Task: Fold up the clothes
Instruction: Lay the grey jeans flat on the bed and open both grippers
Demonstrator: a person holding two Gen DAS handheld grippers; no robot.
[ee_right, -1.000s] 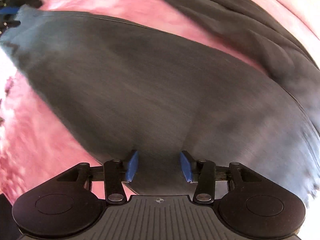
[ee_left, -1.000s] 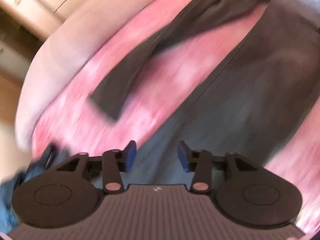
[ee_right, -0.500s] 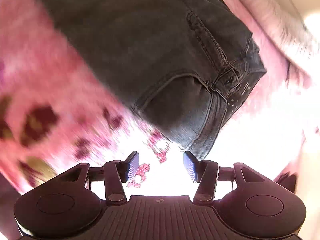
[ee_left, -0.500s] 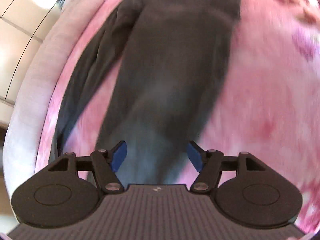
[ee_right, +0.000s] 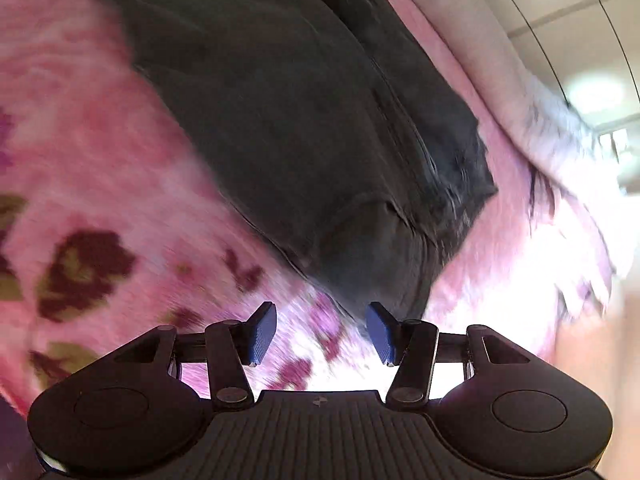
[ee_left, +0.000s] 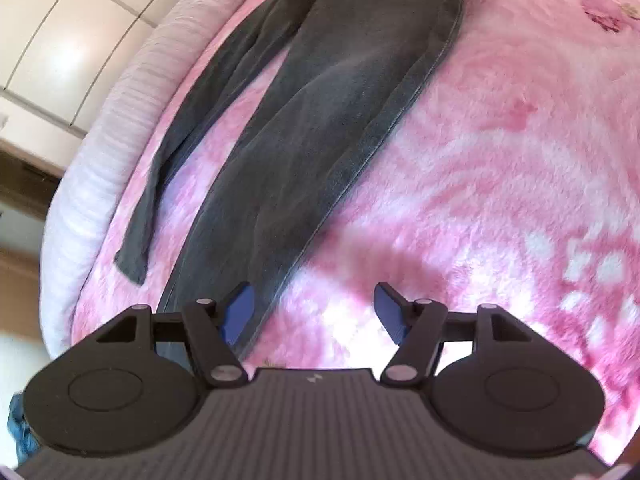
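Note:
Dark grey jeans (ee_left: 320, 120) lie flat on a pink flowered blanket (ee_left: 500, 200). In the left wrist view, one wide leg runs from the top down to my left gripper (ee_left: 314, 308), and a narrower leg (ee_left: 188, 132) lies to its left. That gripper is open above the blanket, its left finger (ee_left: 238, 312) over the wide leg's right edge, nothing between its pads. The right wrist view shows the jeans' waistband end (ee_right: 400, 264) just ahead of my right gripper (ee_right: 322, 330). It hangs open over the blanket (ee_right: 100, 160), its right finger (ee_right: 382, 332) at the edge of the cloth.
A pale ribbed bed edge (ee_left: 92, 184) borders the blanket on the left, with white cabinet panels (ee_left: 60, 40) beyond it. A bit of blue cloth (ee_left: 18, 428) shows at the lower left. The blanket drops off at the right edge (ee_right: 580, 280) in the right wrist view.
Both grippers have swung along the jeans: the left now sits over the wide leg's edge with its jaws wider, the right has gone from mid-cloth to the waistband end.

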